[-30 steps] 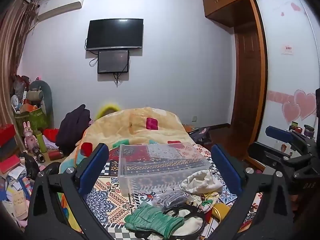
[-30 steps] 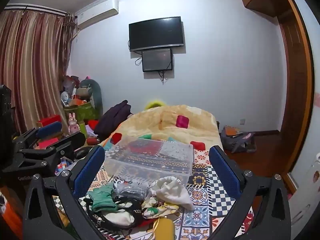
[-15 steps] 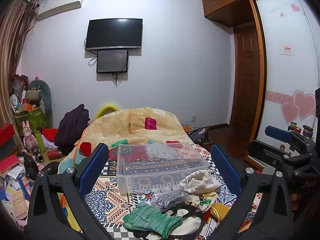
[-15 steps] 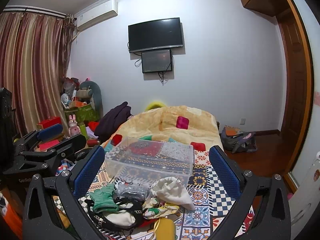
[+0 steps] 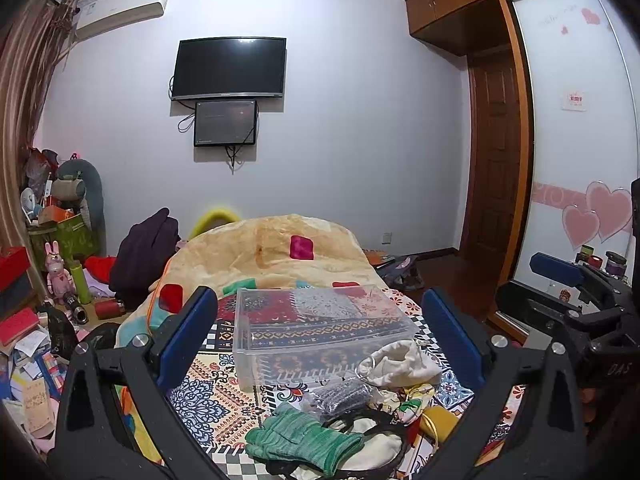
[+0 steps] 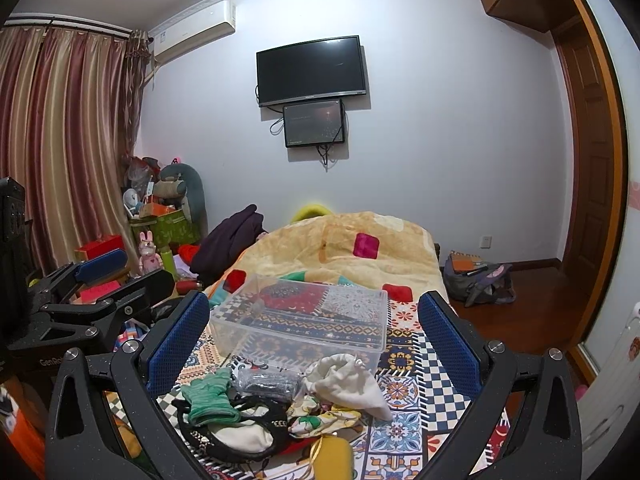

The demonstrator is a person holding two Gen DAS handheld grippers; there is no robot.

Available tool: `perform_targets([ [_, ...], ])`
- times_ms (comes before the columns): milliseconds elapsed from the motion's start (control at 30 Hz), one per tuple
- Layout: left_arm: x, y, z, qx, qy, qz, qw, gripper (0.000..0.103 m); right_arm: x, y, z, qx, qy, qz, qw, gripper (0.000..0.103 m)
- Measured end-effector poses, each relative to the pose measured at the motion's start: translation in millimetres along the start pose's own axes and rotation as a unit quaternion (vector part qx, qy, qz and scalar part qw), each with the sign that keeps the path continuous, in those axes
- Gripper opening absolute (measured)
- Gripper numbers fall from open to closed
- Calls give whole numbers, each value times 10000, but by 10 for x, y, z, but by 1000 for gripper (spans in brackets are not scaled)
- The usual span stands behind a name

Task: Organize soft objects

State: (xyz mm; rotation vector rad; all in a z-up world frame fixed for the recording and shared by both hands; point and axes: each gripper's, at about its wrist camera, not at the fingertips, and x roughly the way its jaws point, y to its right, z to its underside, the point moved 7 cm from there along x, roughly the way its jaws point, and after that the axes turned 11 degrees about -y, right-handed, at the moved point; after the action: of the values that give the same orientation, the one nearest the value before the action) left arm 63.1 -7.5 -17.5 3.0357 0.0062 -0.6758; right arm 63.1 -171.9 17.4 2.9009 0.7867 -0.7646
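A pile of soft things lies on the patterned bedcover: a green knit glove (image 5: pixel 304 438) (image 6: pixel 210 394), a white cloth pouch (image 5: pixel 400 364) (image 6: pixel 348 380), a grey bagged item (image 5: pixel 344 392) (image 6: pixel 268 380), a black-and-white piece (image 6: pixel 236 432) and a yellow item (image 6: pixel 332 458). An empty clear plastic box (image 5: pixel 316 330) (image 6: pixel 304 320) stands just behind the pile. My left gripper (image 5: pixel 320 340) is open and empty above the pile. My right gripper (image 6: pixel 314 340) is open and empty too, and shows in the left wrist view (image 5: pixel 560 280).
A heaped yellow blanket (image 5: pixel 272 256) lies beyond the box. Clutter, boxes and a pink rabbit toy (image 5: pixel 54 264) crowd the floor at left. A bag (image 6: pixel 476 280) lies on the floor at right, near a wooden door (image 5: pixel 496 168). A TV (image 5: pixel 230 68) hangs on the far wall.
Both grippers have stayed open, and both views have shifted only slightly. The pile and the box have not moved.
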Motion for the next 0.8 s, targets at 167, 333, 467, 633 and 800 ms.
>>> perform_targets([
  [167,-5,9,3,2,17,-7,10000,103,-5,-3,-2,11,-1,-17,10000,103],
  [333,-6,16,10,0,17,-10,10000,103,-33,-24,-7,18,15,-31,10000,103],
  [467,2,18,19,-11,-1,-12,10000,103,-34,-19,-3,23,18,-42,10000,103],
  [633,12,21,10,-24,-22,1,10000,103,-39,-25,-8,27,17,-43,10000,103],
  [800,9,24,9,-21,-18,12,10000,103,-36,-18,-6,33,14,-51,10000,103],
])
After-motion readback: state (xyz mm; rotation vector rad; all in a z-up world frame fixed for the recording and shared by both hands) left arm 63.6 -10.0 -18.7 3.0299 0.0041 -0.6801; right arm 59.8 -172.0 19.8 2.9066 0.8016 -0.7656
